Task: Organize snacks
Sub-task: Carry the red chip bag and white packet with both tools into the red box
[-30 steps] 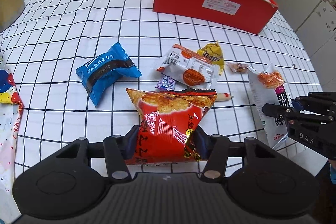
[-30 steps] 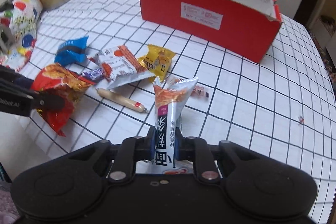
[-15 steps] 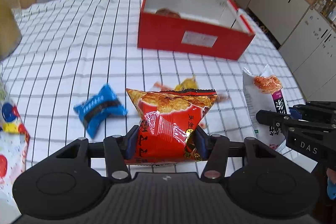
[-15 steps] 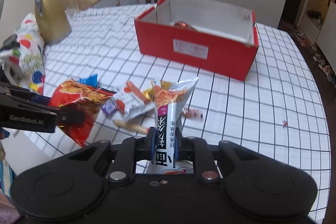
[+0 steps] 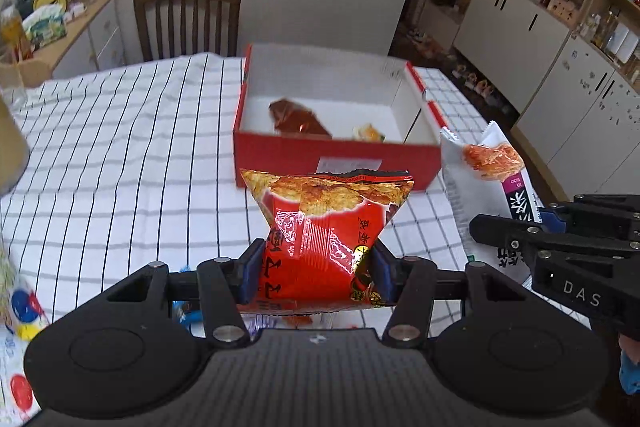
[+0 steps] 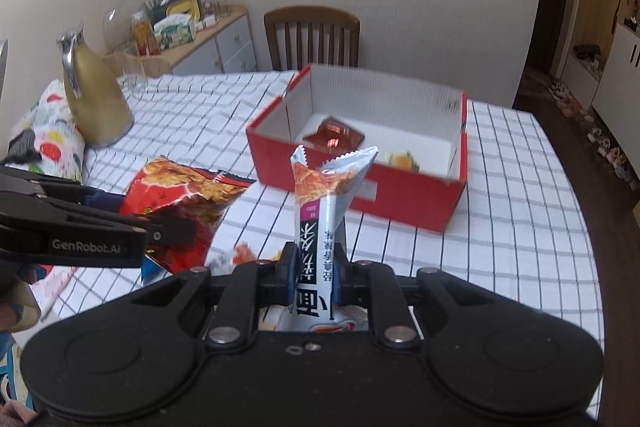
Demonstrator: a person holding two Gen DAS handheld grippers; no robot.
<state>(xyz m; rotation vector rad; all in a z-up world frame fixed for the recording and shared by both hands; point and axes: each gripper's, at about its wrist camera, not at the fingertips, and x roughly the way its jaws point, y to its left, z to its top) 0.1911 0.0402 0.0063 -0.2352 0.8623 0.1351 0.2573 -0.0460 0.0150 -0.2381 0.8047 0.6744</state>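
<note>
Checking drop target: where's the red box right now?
Both wrist views show the red box on the checked tablecloth, centre, beyond the held snack bags, before the wooden chair.

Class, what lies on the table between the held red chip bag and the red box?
Only bare checked tablecloth separates the red chip bag from the red box, per both wrist views.

Two held packets (image 5: 324, 227), one box (image 5: 332, 151)

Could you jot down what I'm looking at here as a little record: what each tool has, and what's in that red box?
Left tool: shut on red chip bag, lifted off table
Right tool: shut on white snack packet
Red box: open, on checked tablecloth
Inside box: dark red packet, small orange snack
Behind table: wooden chair
</note>
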